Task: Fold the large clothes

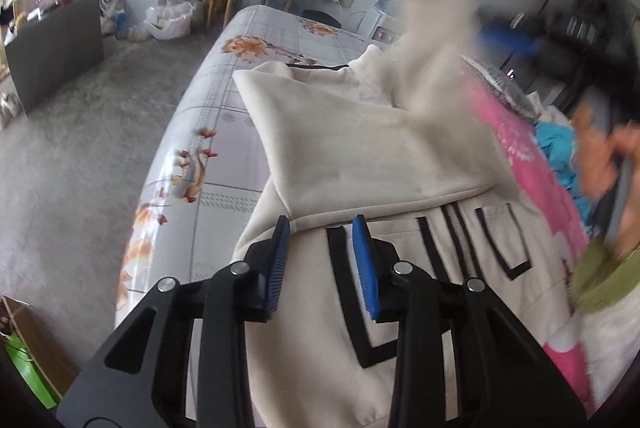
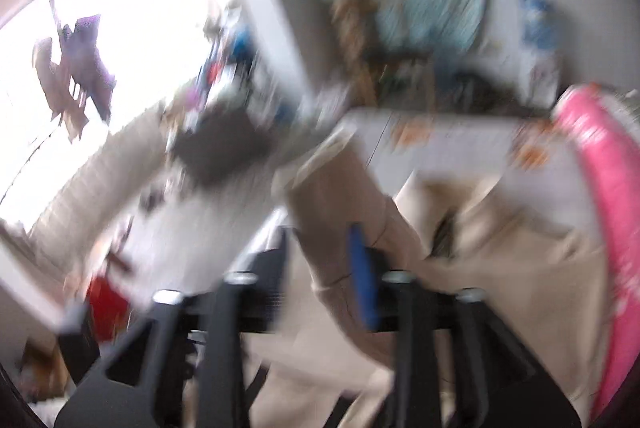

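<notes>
Two views: left claw (image 1: 320, 224) released above the cream hoodie's (image 1: 360, 147) folded sleeve; blurred right view shows right claw (image 2: 320, 232) released around another sleeve (image 2: 340, 207).

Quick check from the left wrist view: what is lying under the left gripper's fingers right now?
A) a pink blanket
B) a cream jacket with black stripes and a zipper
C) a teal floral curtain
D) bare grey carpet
B: the cream jacket with black stripes and a zipper lies beneath the left gripper.
</notes>
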A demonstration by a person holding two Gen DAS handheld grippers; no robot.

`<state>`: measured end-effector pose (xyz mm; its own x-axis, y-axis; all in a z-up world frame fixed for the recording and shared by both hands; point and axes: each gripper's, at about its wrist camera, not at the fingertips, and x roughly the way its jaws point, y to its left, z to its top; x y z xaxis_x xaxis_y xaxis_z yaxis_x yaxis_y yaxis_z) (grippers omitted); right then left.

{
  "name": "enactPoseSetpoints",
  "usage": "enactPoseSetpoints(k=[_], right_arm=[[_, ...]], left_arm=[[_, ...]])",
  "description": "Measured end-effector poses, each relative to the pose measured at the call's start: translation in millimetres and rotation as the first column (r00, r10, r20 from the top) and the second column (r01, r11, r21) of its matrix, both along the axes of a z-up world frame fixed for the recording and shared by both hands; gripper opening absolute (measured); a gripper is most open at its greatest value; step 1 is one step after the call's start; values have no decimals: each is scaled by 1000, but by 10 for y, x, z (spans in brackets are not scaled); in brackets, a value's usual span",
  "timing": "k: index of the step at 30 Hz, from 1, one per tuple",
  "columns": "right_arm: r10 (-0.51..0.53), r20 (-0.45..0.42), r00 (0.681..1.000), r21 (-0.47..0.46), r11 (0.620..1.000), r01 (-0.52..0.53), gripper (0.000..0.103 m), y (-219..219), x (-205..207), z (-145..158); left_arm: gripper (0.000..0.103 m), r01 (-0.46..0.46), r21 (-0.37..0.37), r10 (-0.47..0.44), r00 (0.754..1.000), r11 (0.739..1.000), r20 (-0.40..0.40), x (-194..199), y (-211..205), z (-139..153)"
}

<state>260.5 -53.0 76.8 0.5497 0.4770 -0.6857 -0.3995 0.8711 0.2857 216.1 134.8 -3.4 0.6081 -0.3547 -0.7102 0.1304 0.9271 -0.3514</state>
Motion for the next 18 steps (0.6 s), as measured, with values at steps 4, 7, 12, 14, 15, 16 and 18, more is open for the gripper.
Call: enactPoseSetpoints(k=[4, 7, 12, 14, 15, 16, 18], right_arm=[[-28, -68, 997, -33, 999, 25, 48, -229, -26, -265], [-123, -63, 990, -51, 991, 120, 54, -771, -51, -285], [-350, -58, 935, -101, 934, 343, 60, -1971, 24, -288], [-430, -86, 899, -96, 901, 422, 61, -2371, 109, -383], [-453, -100, 886, -91, 891, 446, 60, -2503, 147, -439], [-499, -127, 857, -81, 866, 493, 60, -2733, 183, -512], [-534, -166, 829, -71, 845, 530, 60, -2982, 272, -681]], left_arm=[[31, 2, -50, -4, 1000, 999, -23, 75, 14, -41], [31, 4, -48, -5, 999, 999, -34, 203, -34, -63], [31, -14, -24, 13, 998, 1000, -54, 528, -150, -128], [31, -41, 16, 43, 995, 999, -85, 716, -181, -195], [31, -56, 35, 59, 993, 998, -105, 797, -173, -238], [31, -72, 44, 77, 989, 996, -128, 901, -171, -299], [31, -84, 62, 93, 983, 995, -157, 1028, -156, -382]])
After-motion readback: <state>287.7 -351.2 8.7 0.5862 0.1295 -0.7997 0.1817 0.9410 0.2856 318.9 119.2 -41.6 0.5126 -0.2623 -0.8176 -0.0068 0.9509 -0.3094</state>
